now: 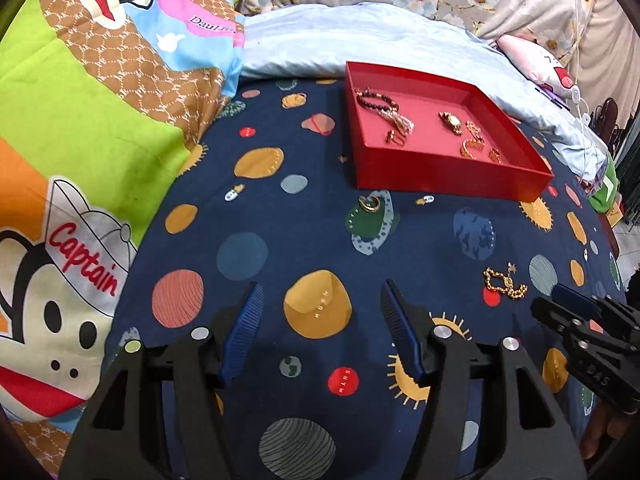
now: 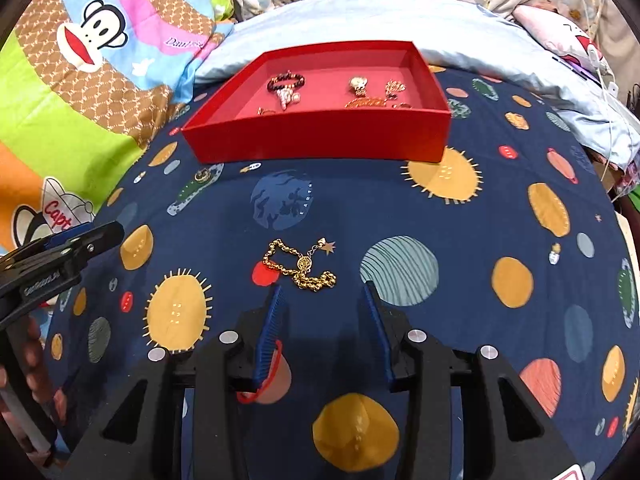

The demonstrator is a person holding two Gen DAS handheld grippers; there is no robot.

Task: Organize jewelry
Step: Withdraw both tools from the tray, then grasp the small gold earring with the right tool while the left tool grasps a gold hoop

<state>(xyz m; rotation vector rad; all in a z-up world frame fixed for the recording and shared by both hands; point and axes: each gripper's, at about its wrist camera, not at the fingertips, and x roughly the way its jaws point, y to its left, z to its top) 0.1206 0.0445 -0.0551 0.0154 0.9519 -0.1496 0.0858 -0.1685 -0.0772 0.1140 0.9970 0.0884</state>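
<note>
A red tray (image 1: pixel 440 178) (image 2: pixel 320 136) sits on the navy planet-print bedsheet and holds a dark bead bracelet (image 1: pixel 376 102) (image 2: pixel 286 80), a gold watch (image 1: pixel 451 122) (image 2: pixel 358 85) and several small gold pieces. A gold chain bracelet (image 2: pixel 300 266) (image 1: pixel 505 282) lies on the sheet just ahead of my open, empty right gripper (image 2: pixel 323 288). A gold ring (image 1: pixel 369 204) (image 2: pixel 201 177) lies in front of the tray's near left corner. My left gripper (image 1: pixel 322 288) is open and empty, well short of the ring.
A colourful monkey-print quilt (image 1: pixel 80 120) is piled on the left. A pale blue pillow (image 1: pixel 360 36) lies behind the tray, and floral bedding behind that. The bed's edge falls away at the right (image 2: pixel 624 216).
</note>
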